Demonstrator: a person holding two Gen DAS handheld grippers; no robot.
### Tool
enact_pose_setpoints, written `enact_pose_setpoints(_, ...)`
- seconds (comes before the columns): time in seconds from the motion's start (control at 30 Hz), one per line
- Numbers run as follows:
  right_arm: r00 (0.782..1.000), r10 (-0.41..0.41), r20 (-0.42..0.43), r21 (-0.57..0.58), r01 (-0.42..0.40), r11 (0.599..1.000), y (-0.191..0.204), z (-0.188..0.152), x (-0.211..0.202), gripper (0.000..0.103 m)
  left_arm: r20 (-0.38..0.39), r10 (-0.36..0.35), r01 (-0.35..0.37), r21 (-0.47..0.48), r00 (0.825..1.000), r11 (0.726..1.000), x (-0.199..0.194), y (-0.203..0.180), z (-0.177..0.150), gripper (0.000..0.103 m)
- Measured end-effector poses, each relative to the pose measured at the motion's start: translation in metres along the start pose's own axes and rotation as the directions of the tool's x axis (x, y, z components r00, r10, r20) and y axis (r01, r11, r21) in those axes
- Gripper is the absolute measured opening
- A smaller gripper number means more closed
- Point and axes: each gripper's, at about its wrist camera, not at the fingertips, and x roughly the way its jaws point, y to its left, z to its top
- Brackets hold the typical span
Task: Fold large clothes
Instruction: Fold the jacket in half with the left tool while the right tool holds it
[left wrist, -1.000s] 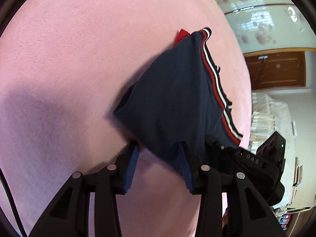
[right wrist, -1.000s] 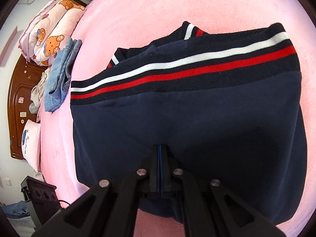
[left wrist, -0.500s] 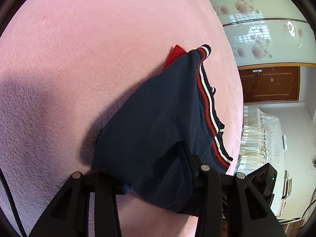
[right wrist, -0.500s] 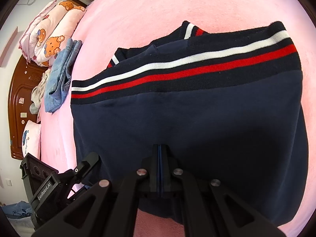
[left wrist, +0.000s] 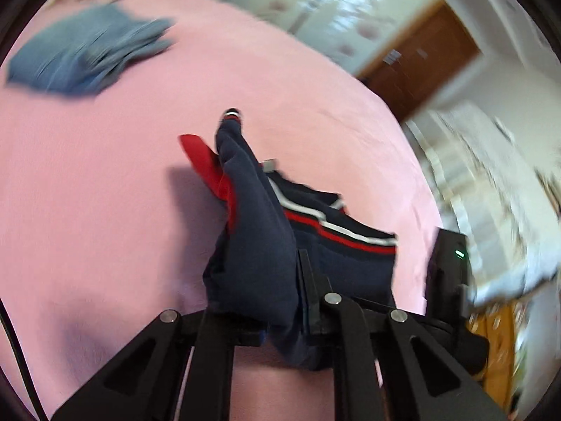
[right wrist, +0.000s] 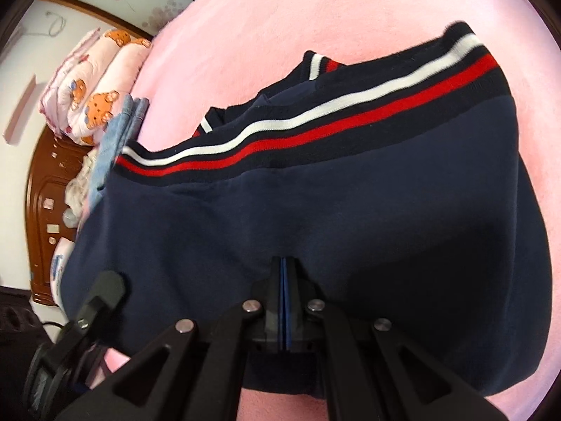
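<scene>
Navy sweatshirt (right wrist: 350, 210) on pink bed (right wrist: 298, 10), right gripper (right wrist: 284, 280) pinched tight on its near edge, left gripper (left wrist: 280, 294) lifting a fold, jaw gap hidden by cloth, red lining (left wrist: 205, 165) visible only in left view, bear-print quilt (right wrist: 94, 84) only in right.

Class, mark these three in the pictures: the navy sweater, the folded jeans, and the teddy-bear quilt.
navy sweater (right wrist: 368, 231): right wrist view, on its plain navy body below the stripes.
folded jeans (left wrist: 80, 59): left wrist view, middle of the blue denim.
teddy-bear quilt (right wrist: 94, 84): right wrist view, on the pink printed roll.
</scene>
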Motion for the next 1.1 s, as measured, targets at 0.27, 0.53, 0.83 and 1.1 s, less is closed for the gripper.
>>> enact_pose_setpoints(0.27, 0.993, 0.109, -0.052, 0.022, -0.108, 0.994, -0.031, 0.012, -0.008, 0.000, 0.007, 0.016, -0.017, 0.293, 1.000, 0.956, -0.007, -0.071, -0.004, 0.010)
enact_pose_setpoints(0.53, 0.987, 0.150, -0.062, 0.007, -0.150, 0.989, -0.060, 0.041, -0.024, 0.000, -0.044, 0.089, -0.051, 0.546, 0.995, 0.836, 0.015, -0.154, -0.040, 0.010)
enact_pose_setpoints(0.83, 0.987, 0.145, 0.063, 0.074, -0.149, 0.986, -0.141, 0.081, -0.082, 0.000, -0.150, 0.165, -0.030, 0.646, 0.975, 0.763, 0.064, -0.205, -0.081, 0.010)
enact_pose_setpoints(1.1, 0.983, 0.093, 0.161, 0.118, -0.113, 0.987, -0.183, 0.085, -0.128, 0.000, -0.219, 0.258, -0.037, 0.692, 0.941, 0.721, 0.102, -0.221, -0.122, 0.015)
